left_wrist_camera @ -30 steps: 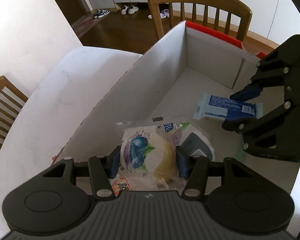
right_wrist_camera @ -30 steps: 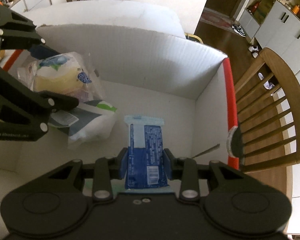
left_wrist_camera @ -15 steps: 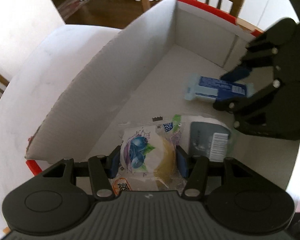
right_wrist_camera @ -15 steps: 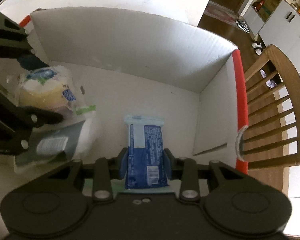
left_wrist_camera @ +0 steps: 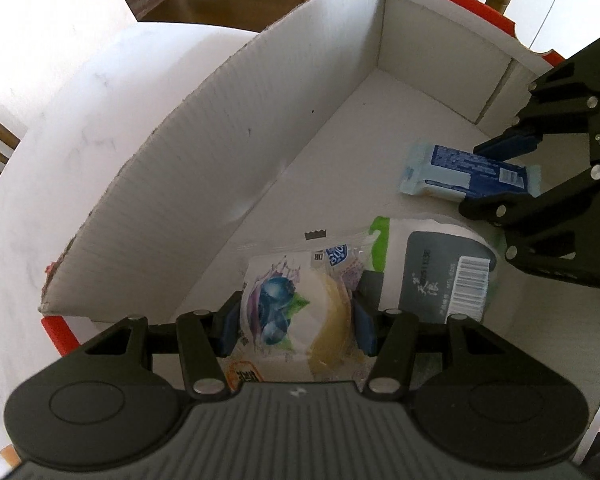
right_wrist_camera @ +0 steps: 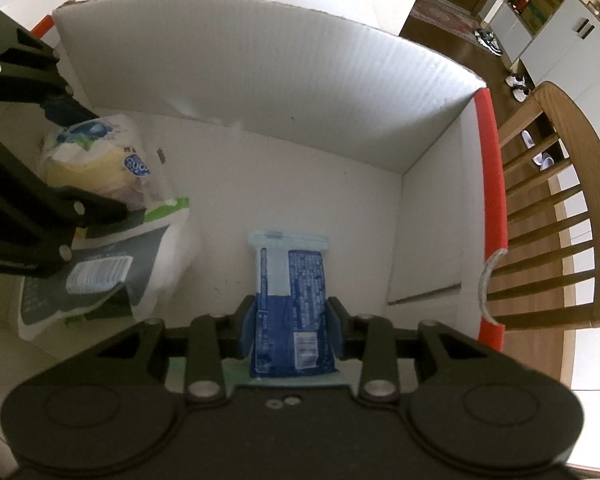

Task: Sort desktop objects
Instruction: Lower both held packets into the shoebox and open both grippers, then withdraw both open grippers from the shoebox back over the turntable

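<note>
Both grippers point steeply down into a white box (left_wrist_camera: 228, 128) with red rim edges. Left gripper (left_wrist_camera: 294, 326) pinches a clear snack bag (left_wrist_camera: 296, 320) printed with blueberries, blue pads pressed on both its sides; the bag hangs over the box floor near the long wall. Just beside it, partly under it, lies a white-and-grey pack (left_wrist_camera: 444, 276) with a barcode. Right gripper (right_wrist_camera: 291, 322) clamps a blue wipes pack (right_wrist_camera: 290, 292) between its pads, the pack's pale end toward the box's far corner, low over the floor. The two held items are apart. A wooden chair (right_wrist_camera: 556, 208) stands beyond the box's short red-edged wall.
</note>
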{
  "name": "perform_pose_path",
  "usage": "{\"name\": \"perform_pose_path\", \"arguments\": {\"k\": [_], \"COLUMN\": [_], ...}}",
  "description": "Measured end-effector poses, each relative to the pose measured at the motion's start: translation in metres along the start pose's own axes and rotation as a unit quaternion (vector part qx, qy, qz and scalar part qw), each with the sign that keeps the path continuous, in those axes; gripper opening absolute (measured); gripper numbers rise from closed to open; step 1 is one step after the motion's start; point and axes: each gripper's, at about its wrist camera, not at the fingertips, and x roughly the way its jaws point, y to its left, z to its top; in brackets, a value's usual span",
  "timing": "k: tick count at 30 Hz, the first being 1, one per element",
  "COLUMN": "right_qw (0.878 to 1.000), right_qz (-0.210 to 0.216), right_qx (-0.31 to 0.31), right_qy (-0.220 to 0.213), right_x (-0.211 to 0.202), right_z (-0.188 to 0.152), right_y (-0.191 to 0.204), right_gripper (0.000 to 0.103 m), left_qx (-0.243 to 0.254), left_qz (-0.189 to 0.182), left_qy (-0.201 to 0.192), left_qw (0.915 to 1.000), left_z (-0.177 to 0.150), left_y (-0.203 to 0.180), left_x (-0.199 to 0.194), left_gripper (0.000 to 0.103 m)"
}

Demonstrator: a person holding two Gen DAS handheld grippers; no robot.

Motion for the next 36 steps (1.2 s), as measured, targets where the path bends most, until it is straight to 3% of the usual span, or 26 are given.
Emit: {"name": "perform_pose_path", "arguments": {"k": [13, 19, 24, 36], "right_qw": [1.000, 1.000, 1.000, 0.997], "right_qz": [0.002, 0.008, 0.015, 0.031], "right_qx": [0.000, 0.001, -0.002, 0.006], "right_qy": [0.000, -0.006, -0.024, -0.069], "right_x": [0.000, -0.003, -0.015, -0.054], "right_z": [-0.003, -0.010, -0.014, -0.029], "right_y": [0.004, 0.003, 0.000, -0.003], "right_gripper": [0.039, 0.045, 0.053, 0.061], "left_qx": [0.001, 0.002, 0.002, -0.012], "left_qz": [0.004, 0.008, 0.009, 0.009], "left_qy": [-0.003, -0.014, -0.028, -0.070], "left_qw": [1.0000, 0.9999, 0.9995, 0.9974], "left_z": [-0.006, -0.007, -0.003, -0.011], "left_y": [-0.001, 0.002, -0.005, -0.002], "left_x": [-0.002, -0.013, -0.022, -0.050], "left_gripper": [0.055, 0.057, 0.058, 0.062]}}
